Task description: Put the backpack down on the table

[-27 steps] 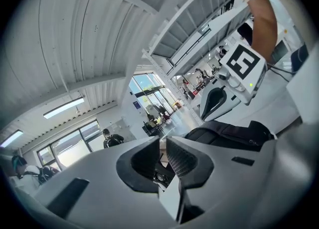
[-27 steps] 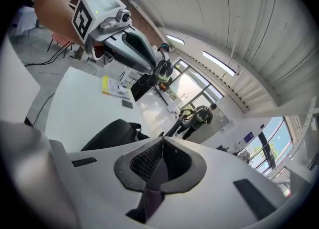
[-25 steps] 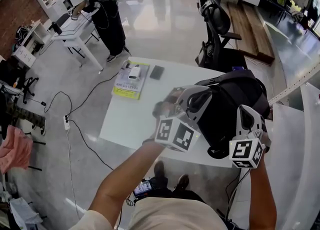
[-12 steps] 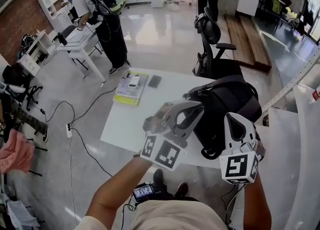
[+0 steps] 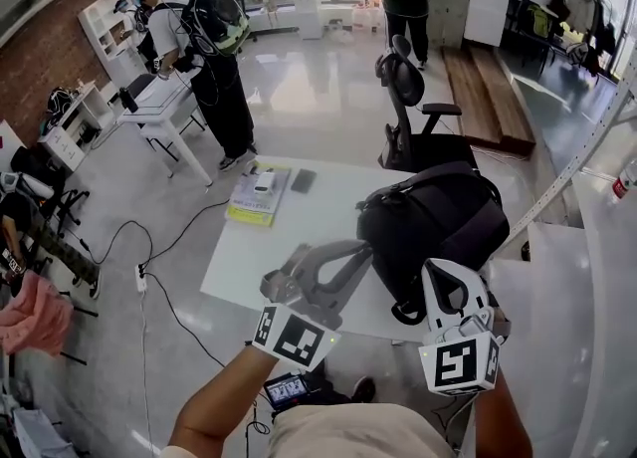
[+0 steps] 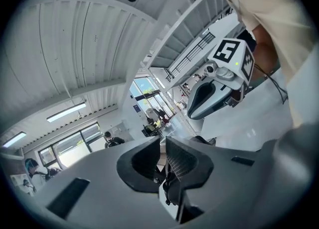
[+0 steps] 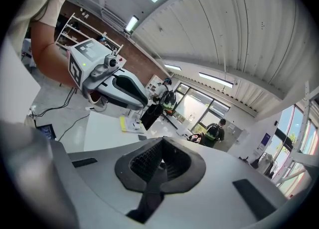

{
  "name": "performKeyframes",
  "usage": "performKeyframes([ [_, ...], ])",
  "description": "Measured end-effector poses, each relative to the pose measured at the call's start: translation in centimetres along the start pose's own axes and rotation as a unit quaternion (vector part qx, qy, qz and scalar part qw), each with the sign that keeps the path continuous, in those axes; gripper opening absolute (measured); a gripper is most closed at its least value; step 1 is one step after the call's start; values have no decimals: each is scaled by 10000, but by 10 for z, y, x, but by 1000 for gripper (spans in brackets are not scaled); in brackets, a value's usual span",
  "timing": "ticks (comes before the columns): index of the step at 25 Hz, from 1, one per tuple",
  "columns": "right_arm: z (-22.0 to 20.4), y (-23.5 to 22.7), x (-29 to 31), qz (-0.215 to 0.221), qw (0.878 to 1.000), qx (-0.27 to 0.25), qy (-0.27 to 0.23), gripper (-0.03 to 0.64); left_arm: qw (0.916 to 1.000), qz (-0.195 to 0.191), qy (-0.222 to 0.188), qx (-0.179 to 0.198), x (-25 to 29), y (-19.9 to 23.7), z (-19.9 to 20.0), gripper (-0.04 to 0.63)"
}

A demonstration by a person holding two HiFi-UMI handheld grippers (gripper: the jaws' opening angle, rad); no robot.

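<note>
1. Found the black backpack (image 5: pixel 438 222) resting on the right part of the white table (image 5: pixel 261 252).
2. Saw the left gripper (image 5: pixel 364 249) just beside its left side, jaws almost pressed together, thin slit, nothing between.
3. Saw the right gripper (image 5: pixel 442 269) at its near side, jaws pressed fully together, pinching nothing.
4. Noticed a yellow booklet (image 5: pixel 255 199) at the table's far left.

Black backpack (image 5: pixel 438 227), white table (image 5: pixel 299 237), yellow booklet (image 5: pixel 249 209), pink cloth (image 5: pixel 35 312), black office chair (image 5: pixel 408 78), glossy grey floor (image 5: pixel 318 68)
</note>
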State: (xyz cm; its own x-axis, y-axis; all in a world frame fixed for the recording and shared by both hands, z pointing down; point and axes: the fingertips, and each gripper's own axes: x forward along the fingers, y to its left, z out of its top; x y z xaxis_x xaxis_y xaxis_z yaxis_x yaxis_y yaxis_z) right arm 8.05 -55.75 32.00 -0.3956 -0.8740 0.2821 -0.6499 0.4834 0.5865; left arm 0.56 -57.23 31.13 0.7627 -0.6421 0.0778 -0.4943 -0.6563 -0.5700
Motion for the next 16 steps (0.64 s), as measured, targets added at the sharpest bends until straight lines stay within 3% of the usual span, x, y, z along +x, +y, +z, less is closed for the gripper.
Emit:
performKeyframes([
  [16,-12,-2,-16,12,9998,194,-19,23,9997,152,126,-170,-16,-8,1,43],
])
